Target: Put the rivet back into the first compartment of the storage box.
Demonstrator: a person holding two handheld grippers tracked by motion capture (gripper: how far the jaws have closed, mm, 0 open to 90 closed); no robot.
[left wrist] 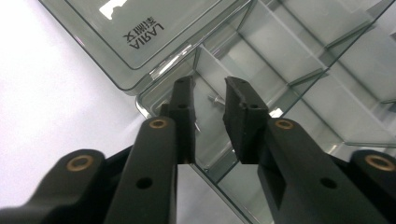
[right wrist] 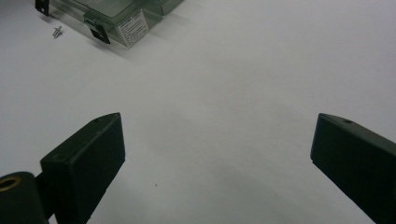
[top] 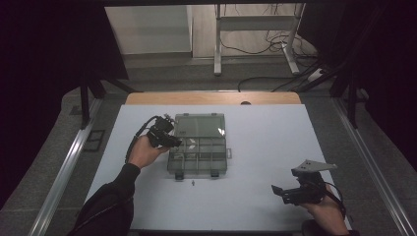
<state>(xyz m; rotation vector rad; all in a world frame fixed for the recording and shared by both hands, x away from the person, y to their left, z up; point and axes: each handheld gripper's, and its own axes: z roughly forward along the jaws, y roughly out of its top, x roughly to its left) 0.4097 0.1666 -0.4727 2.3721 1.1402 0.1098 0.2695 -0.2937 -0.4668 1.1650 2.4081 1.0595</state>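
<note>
right gripper (top: 281,191) nearest, well to the right of the clear organizer box (top: 198,156) and nearer the person, held low over the white table (top: 255,147); jaws spread wide, nothing between them, bare table beneath in the right gripper view (right wrist: 215,154). single small screw (top: 193,183) loose on the table just in front of the box's front wall, near its two dark latches; seen again at top left of the right gripper view (right wrist: 57,31). left gripper (top: 173,142) at the box's left rear corner, tipped down into the corner compartment; jaws narrowly parted, gripping nothing (left wrist: 208,100). tiny screw (left wrist: 215,99) on that compartment's floor, in the gap beyond the tips, untouched. lid (top: 200,124) open, lying flat behind the box; printed label visible on it (left wrist: 142,35).
</note>
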